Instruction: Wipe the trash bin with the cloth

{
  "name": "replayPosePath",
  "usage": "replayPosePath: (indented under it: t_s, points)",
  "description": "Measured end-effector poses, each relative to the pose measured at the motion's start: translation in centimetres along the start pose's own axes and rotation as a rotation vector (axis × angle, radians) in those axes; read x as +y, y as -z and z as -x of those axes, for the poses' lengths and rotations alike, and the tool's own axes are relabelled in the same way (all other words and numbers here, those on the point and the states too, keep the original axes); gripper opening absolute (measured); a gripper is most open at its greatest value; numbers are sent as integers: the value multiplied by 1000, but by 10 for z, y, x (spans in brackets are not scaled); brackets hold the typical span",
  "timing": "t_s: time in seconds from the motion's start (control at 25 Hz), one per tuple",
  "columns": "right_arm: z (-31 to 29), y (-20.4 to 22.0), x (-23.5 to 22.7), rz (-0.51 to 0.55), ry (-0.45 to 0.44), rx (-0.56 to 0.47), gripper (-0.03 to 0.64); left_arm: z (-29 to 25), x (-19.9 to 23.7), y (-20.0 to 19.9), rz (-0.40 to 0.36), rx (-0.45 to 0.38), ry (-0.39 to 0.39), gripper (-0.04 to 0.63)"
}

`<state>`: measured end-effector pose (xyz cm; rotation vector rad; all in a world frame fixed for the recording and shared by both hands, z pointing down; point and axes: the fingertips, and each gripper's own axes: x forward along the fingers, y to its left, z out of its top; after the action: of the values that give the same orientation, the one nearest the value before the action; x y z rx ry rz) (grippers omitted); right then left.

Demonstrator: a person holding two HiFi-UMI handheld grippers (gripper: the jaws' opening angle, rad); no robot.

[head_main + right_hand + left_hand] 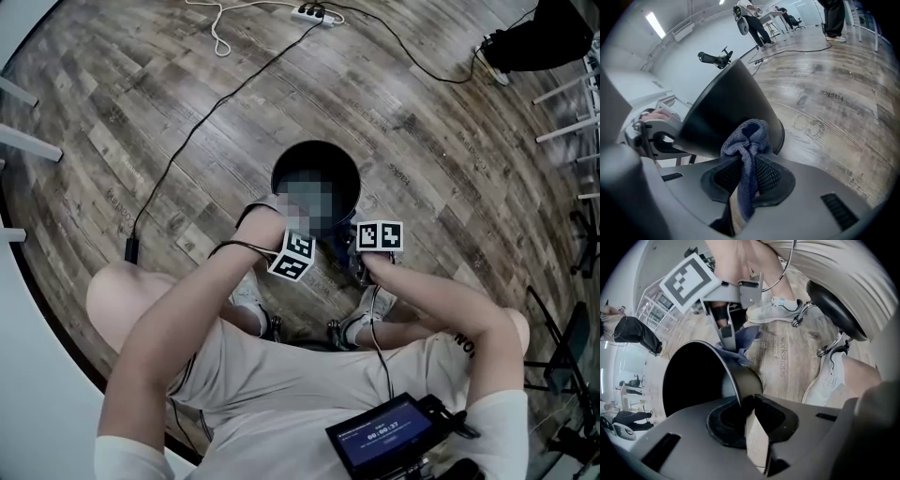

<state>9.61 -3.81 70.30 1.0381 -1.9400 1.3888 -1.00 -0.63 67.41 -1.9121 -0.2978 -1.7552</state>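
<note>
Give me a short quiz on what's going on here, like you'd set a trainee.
1. True or false: the right tool holds a blue cloth.
2. What is the left tool clamped on? A) a broom B) the rim of the bin C) a bottle
3. Fill in: the bin stands on a ____ plank floor.
Key: 1 true; 2 B; 3 wooden.

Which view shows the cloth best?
Right gripper view: the cloth fills the centre, blue and bunched, pinched between the fingers of the right gripper, with the trash bin just behind it. Left gripper view catches only a blue fold beyond the bin's rim. Head view shows almost none of it.
</note>
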Motion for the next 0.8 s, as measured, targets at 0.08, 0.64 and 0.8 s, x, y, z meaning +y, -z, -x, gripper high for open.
replayPosePath:
  t_s: [0.08, 0.64, 0.8]
  points:
    - [-19, 8, -14, 5, 28, 19, 60, 0, 2, -5, 18, -4, -2, 57]
    - [-110, 35, -86, -306, 54, -28, 60, -4, 16, -20, 184, -22, -14, 54]
    - [-78, 28, -63, -142, 75, 71, 60, -5, 13, -21, 182, -19, -14, 65]
